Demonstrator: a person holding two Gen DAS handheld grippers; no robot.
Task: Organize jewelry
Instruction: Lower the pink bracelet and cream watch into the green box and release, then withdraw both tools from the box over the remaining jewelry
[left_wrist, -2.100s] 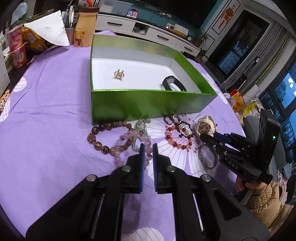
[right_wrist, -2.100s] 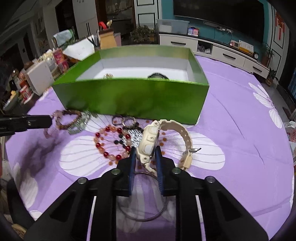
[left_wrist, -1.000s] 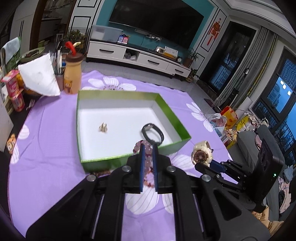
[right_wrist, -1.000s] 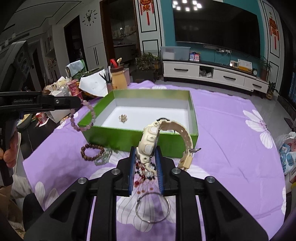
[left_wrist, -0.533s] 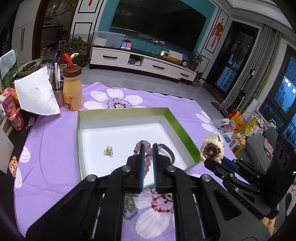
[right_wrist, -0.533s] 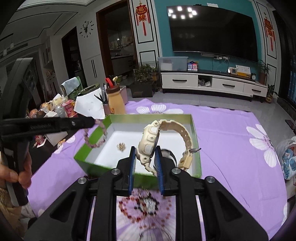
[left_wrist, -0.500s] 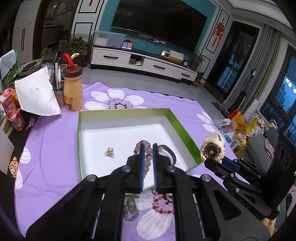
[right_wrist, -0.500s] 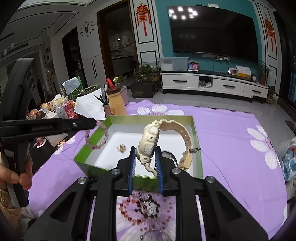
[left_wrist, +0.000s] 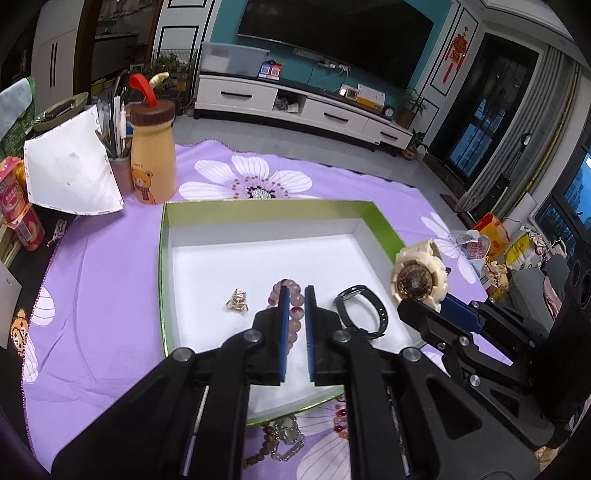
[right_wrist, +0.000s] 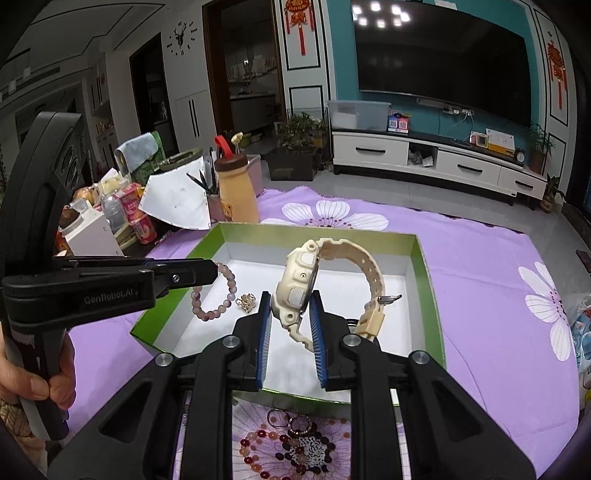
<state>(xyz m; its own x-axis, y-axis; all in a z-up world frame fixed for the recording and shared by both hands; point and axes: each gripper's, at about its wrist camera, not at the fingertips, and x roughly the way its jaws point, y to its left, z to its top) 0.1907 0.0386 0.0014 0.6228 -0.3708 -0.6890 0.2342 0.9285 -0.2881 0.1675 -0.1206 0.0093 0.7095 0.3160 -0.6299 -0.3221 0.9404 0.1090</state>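
Left wrist: left gripper (left_wrist: 294, 295) pinching a pink bead bracelet (left_wrist: 287, 308), now hanging above the box (left_wrist: 229, 214) floor — a second ago barely past the near wall, two seconds ago down on the cloth (left_wrist: 110, 280) in front of the box. Gold charm (left_wrist: 237, 300) inside the box just left of the bracelet, black band (left_wrist: 364, 308) just right. Brown beads (left_wrist: 271, 443) left on the cloth outside the near wall.

Right wrist: right gripper (right_wrist: 290, 314) clamped on the cream watch (right_wrist: 299, 280), strap arching toward the box's right wall — lifted from the cloth and brought above the box interior. Red beads (right_wrist: 273, 448) and rings below the near wall, unsorted.

Both pieces carried over the box; lowering and release likely next, several items to follow.
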